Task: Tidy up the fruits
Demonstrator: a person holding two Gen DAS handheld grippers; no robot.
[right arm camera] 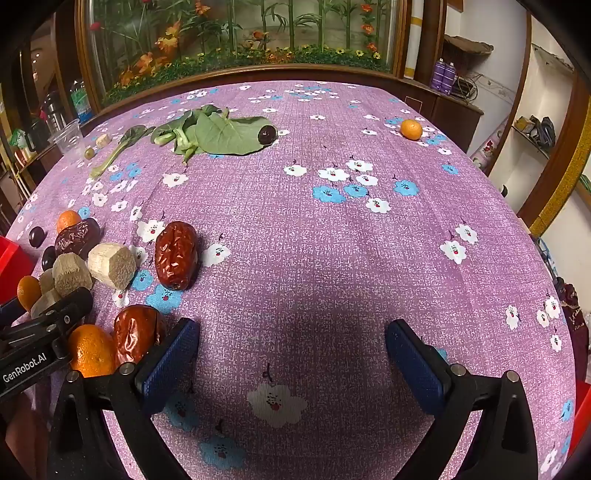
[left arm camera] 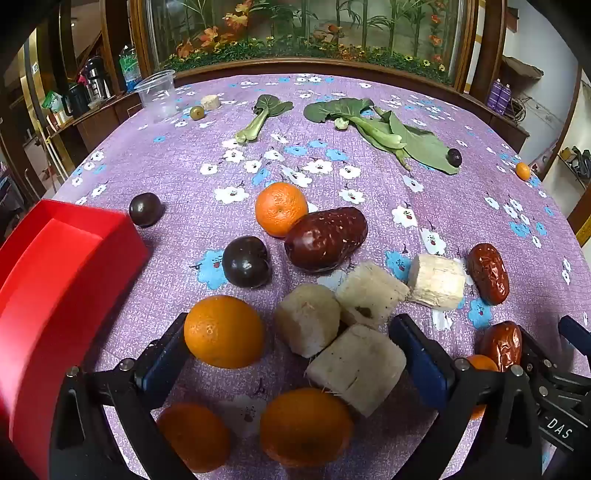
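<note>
A heap of fruit lies on the purple flowered cloth. My left gripper is open above it, jaws wide. Between them are an orange against the left pad and pale sugarcane chunks. Beyond lie a dark plum, a large red date and another orange. A red box stands at the left. My right gripper is open over bare cloth. A wrinkled date and an orange lie by its left finger. Another date sits farther off.
Green leafy vegetables lie at the far side with a dark plum beside them. A small orange sits near the far right edge. A clear plastic cup stands far left. A wooden-framed glass case rises behind the table.
</note>
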